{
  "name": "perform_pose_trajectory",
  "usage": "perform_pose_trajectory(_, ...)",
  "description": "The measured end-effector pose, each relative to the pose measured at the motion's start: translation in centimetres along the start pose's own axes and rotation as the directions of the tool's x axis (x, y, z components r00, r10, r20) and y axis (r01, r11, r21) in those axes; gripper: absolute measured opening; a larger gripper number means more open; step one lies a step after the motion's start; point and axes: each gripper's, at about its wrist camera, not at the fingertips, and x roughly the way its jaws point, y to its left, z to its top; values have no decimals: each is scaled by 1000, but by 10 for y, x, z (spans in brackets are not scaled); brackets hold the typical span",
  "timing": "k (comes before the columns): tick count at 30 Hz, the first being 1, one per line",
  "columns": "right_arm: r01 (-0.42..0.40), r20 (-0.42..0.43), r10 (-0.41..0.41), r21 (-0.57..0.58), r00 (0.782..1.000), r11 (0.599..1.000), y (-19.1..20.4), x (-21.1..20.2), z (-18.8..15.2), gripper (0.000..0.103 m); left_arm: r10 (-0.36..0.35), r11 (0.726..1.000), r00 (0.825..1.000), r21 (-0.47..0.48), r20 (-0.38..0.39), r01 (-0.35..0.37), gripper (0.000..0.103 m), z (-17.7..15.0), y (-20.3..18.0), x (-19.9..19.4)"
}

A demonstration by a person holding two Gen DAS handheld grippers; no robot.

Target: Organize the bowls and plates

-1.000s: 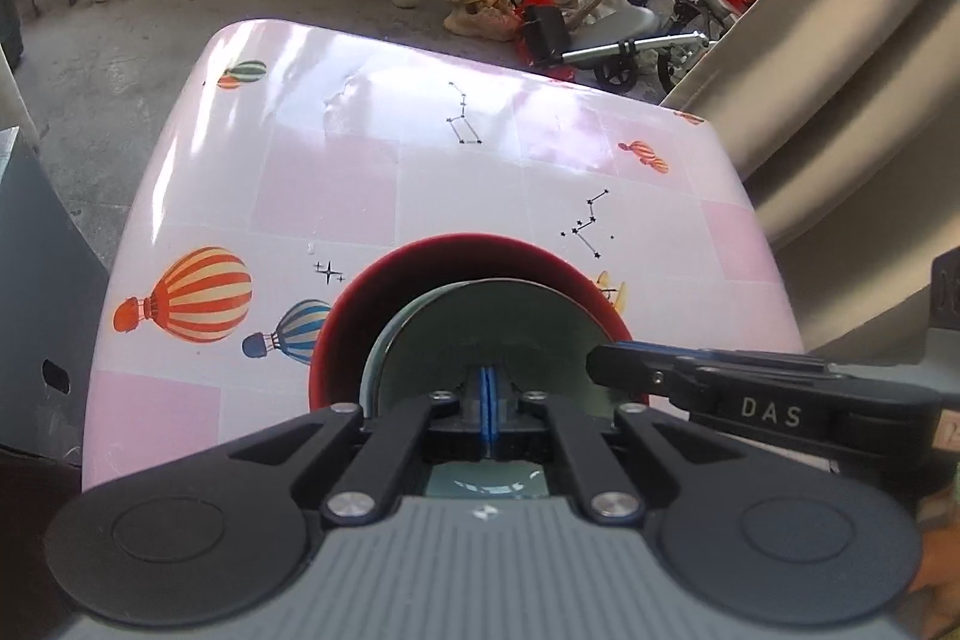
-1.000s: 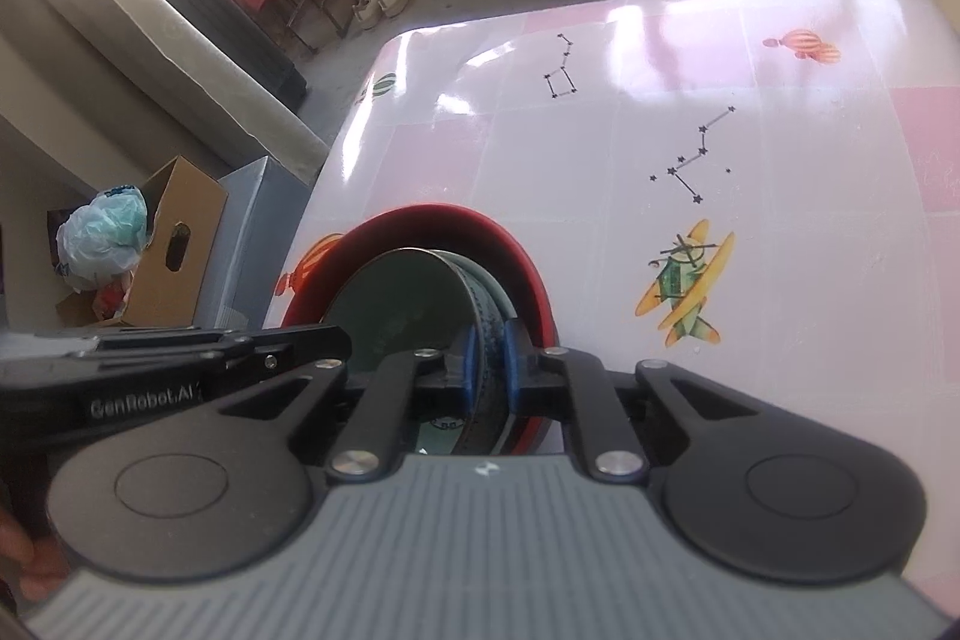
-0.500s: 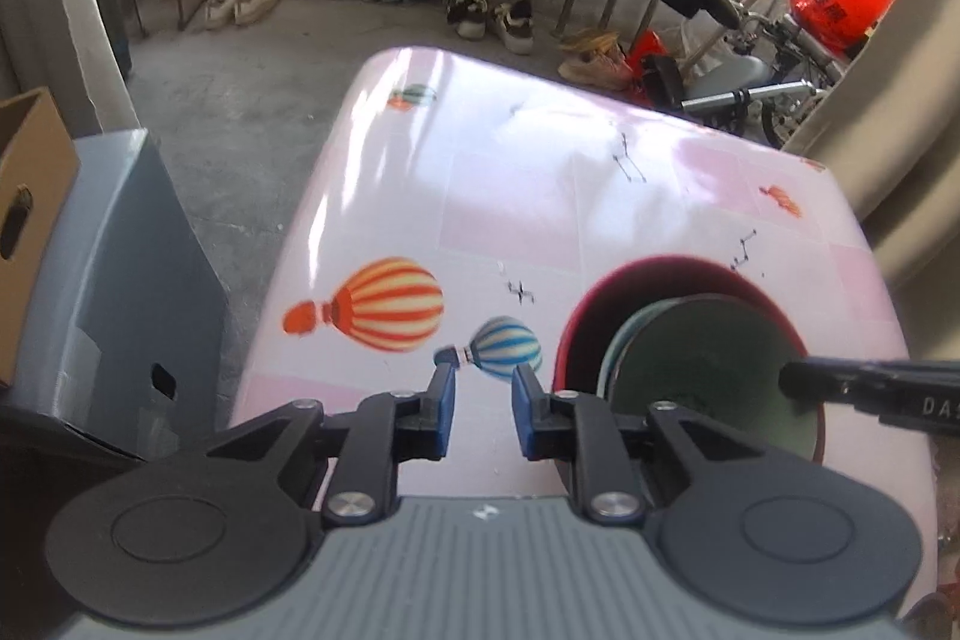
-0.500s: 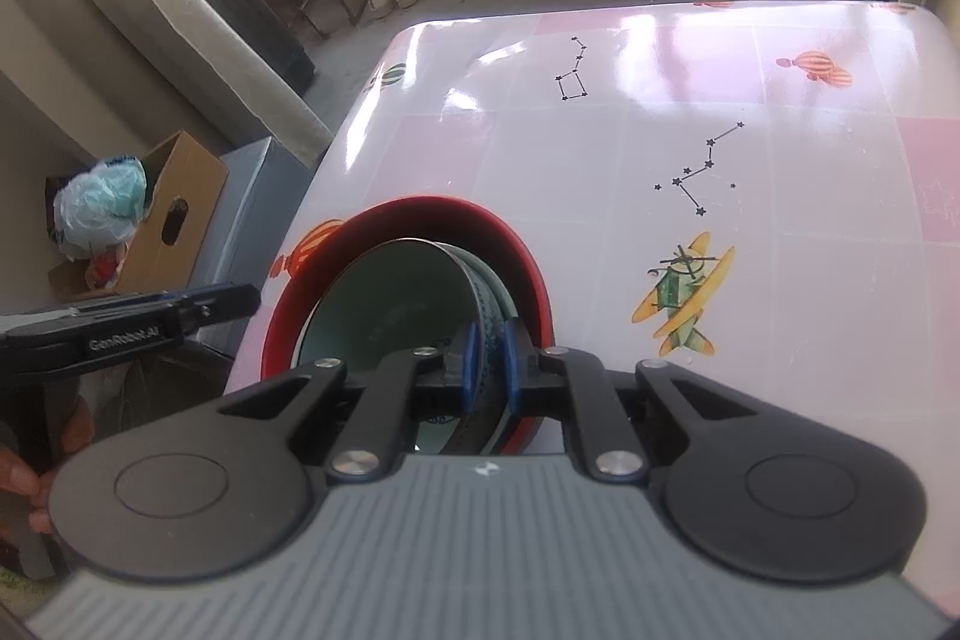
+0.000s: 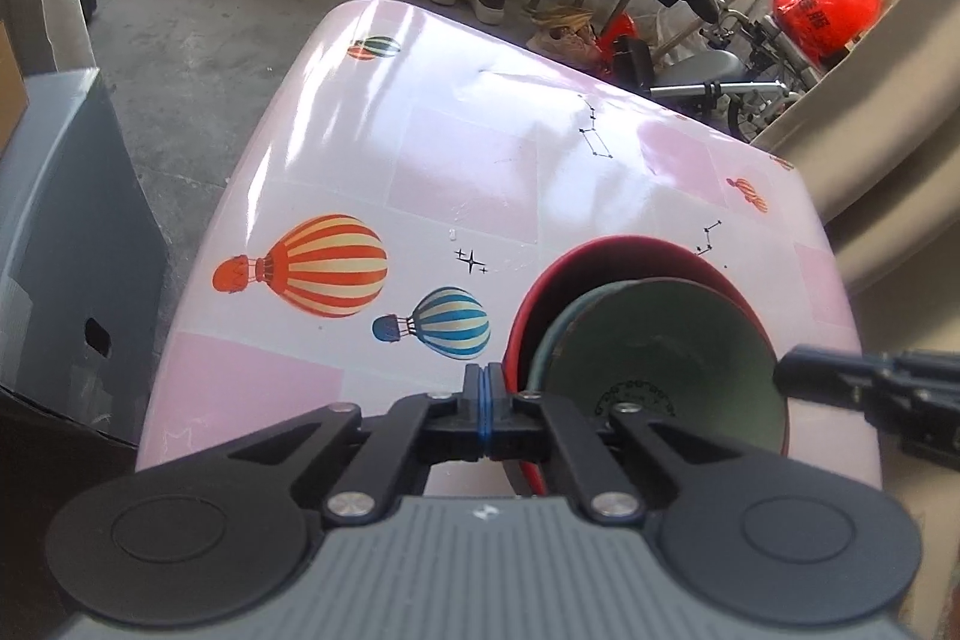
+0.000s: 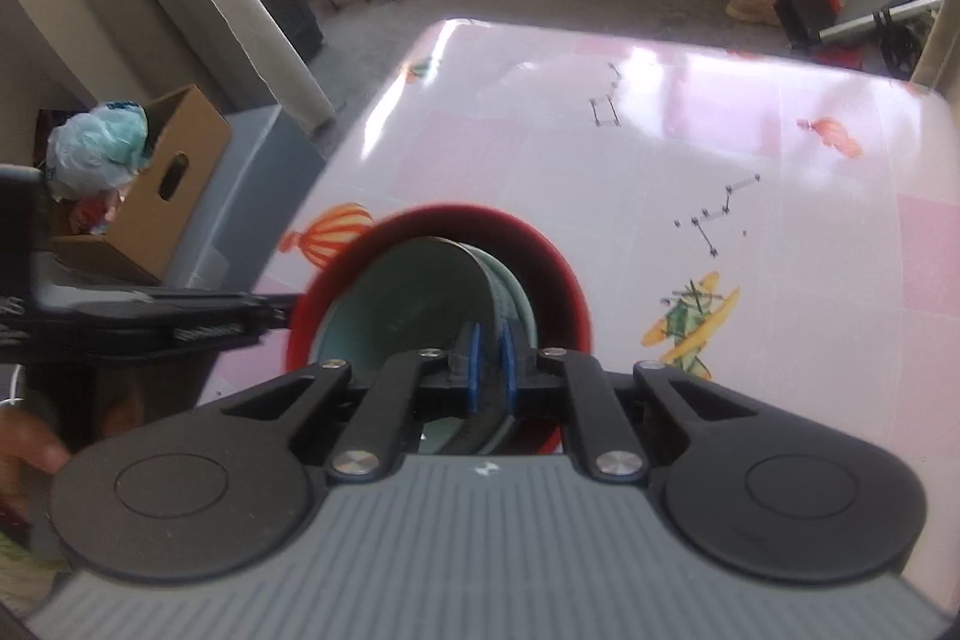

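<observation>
Left wrist view: the left tongs (image 5: 486,388) are clenched on nothing; the red bowl (image 5: 600,262), with the green bowl (image 5: 660,358) tilted inside it, lies just right of their tips on the counter (image 5: 468,160).

Right wrist view: the right tongs (image 6: 489,361) grasp the green bowl's (image 6: 408,304) rim, the red bowl (image 6: 558,268) enclosing it directly ahead.

No word or number can be read with certainty. On the grey-green round bowl (image 5: 660,340), at its near side, there is a curved line of small dark print, too small to read. Far on the right, an orange-red plastic bag (image 5: 822,19) carries dark characters, but they are too blurred to make out. The grey ribbed body of the left gripper (image 5: 486,382) and of the right gripper (image 6: 489,358) each shows a small white mark without letters.
</observation>
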Motion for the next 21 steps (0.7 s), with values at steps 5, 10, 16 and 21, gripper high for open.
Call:
perform_pose_trajectory(5, -36, -24, 35, -39, 999, 999, 22, 1, -2, 0, -41, 999, 999, -33, -24, 40, 0, -3, 6, 4)
perform_pose_trajectory(10, 71, 27, -69, -109, 997, 991, 37, -2, -3, 3, -49, 998, 998, -42, -31, 48, 1, -3, 9, 4)
perform_pose_trajectory(16, 114, 8, -114, -29, 993, 993, 4, -5, -10, 8, -28, 999, 999, -32, -41, 27, 1, -5, 8, 10)
perform_pose_trajectory(21, 41, -54, -36, 92, 998, 995, -11, -3, -23, 14, -30, 999, 997, -33, -67, 28, 0, -11, 7, 18)
